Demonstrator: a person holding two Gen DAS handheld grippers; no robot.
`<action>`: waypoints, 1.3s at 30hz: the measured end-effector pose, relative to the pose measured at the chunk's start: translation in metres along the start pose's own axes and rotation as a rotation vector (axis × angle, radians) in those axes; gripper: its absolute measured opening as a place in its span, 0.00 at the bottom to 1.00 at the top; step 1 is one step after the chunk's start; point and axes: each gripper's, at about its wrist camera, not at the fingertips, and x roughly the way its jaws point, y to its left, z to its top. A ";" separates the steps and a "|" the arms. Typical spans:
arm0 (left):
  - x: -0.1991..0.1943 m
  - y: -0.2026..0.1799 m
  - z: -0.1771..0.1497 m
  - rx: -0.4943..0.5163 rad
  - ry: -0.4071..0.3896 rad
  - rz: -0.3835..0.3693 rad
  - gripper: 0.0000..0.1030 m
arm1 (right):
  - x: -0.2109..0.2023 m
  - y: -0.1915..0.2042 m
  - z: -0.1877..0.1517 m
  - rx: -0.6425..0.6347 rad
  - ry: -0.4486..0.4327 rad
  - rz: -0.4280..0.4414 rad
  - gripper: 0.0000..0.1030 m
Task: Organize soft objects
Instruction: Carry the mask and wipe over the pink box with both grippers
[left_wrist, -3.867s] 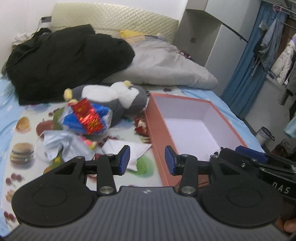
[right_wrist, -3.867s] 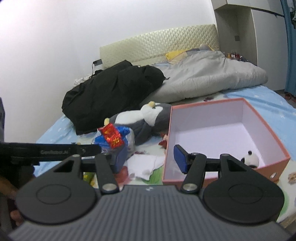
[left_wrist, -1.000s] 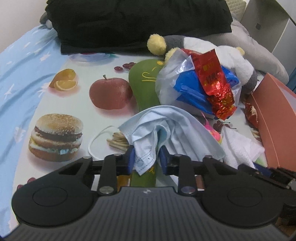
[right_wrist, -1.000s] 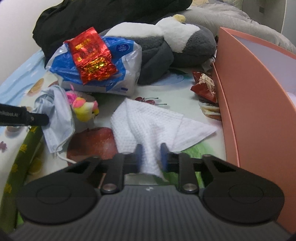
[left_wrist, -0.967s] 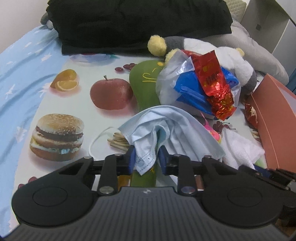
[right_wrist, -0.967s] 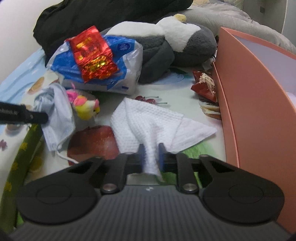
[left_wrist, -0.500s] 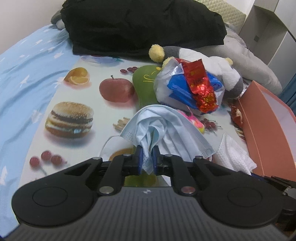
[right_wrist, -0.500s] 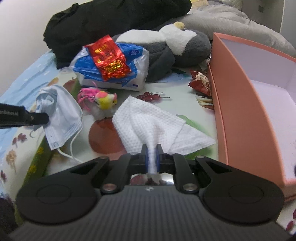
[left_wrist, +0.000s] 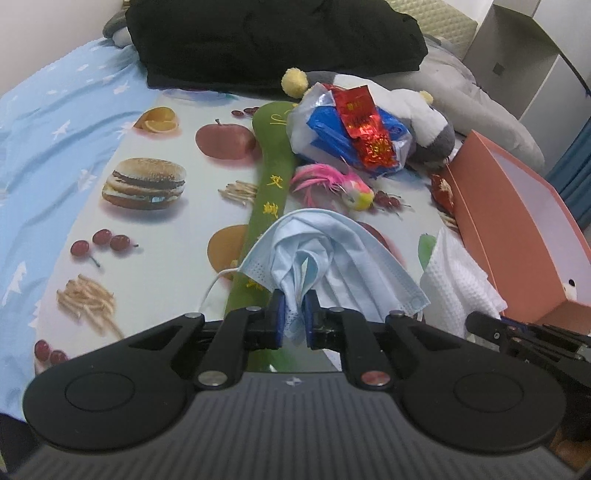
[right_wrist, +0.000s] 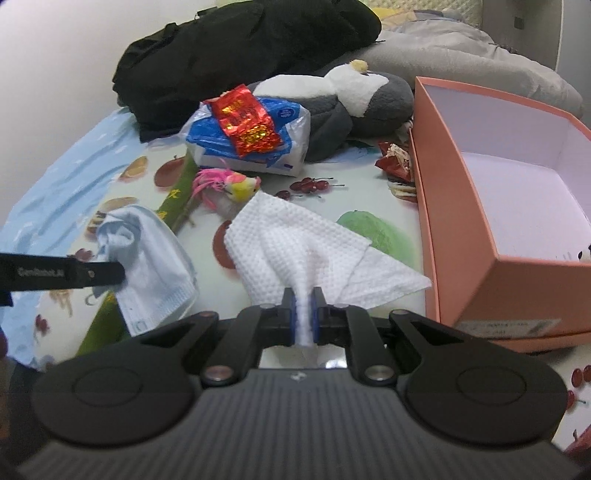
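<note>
Both grippers clamped tight, angled downward

The left gripper had its jaws pinched on a fold of cloth; the right gripper was likewise closed on fabric, the two held side by side, near each other.

The right tool pinches a white waffle cloth (bunched between both pads), beside the orange box. At left, the left tool grips a blue face mask above the bed.

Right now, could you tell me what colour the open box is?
The box is salmon pink outside, white inside; clearest in the right wrist view.
</note>
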 end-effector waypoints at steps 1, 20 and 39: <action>-0.003 -0.001 -0.001 0.000 -0.002 -0.003 0.13 | -0.004 0.000 -0.001 0.001 -0.003 0.004 0.12; -0.067 -0.058 0.033 0.093 -0.100 -0.119 0.13 | -0.096 -0.016 0.027 0.025 -0.207 0.017 0.12; -0.077 -0.185 0.121 0.212 -0.178 -0.320 0.13 | -0.165 -0.094 0.098 0.053 -0.398 -0.132 0.12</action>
